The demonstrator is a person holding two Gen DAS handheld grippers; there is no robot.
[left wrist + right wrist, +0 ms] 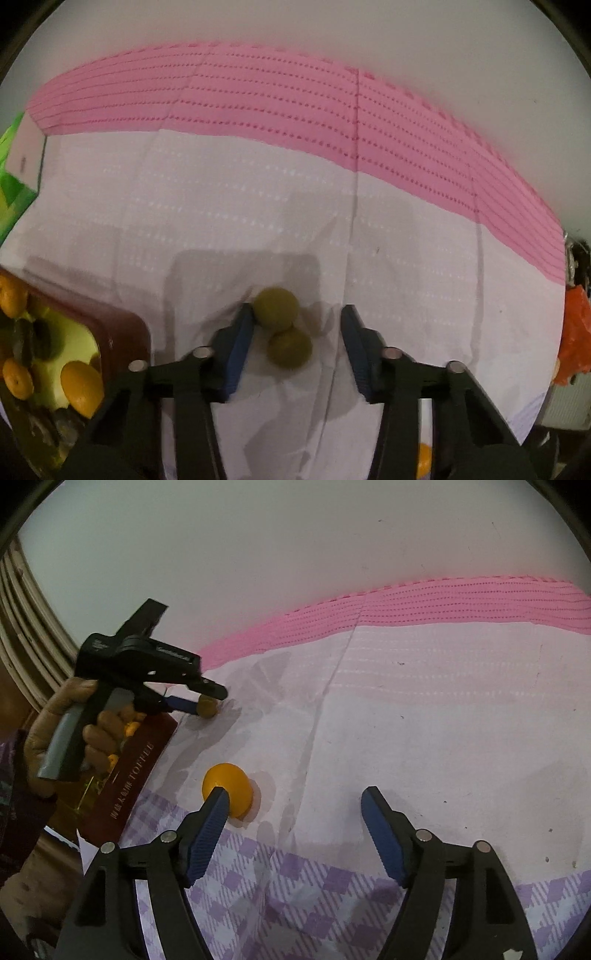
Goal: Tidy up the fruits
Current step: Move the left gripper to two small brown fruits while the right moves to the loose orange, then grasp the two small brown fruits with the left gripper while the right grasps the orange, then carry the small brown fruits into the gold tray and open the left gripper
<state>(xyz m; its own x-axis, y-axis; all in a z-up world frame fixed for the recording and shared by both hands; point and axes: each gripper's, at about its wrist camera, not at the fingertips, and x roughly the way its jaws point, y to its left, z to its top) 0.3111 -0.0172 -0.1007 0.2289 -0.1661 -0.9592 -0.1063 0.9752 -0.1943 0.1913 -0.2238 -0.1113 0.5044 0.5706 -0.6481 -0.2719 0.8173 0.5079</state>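
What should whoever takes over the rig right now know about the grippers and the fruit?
Left gripper: open, pointing down over two green fruits on the cloth; one finger touches the farther fruit, and nothing is gripped.
Right gripper: open and empty, with the loose orange fruit just beyond its left finger.
Maroon box: beside the left gripper, already holding several oranges and some dark pieces I cannot identify.
Done: some oranges are boxed.
Left: the two green fruits and the one orange fruit are still on the cloth.
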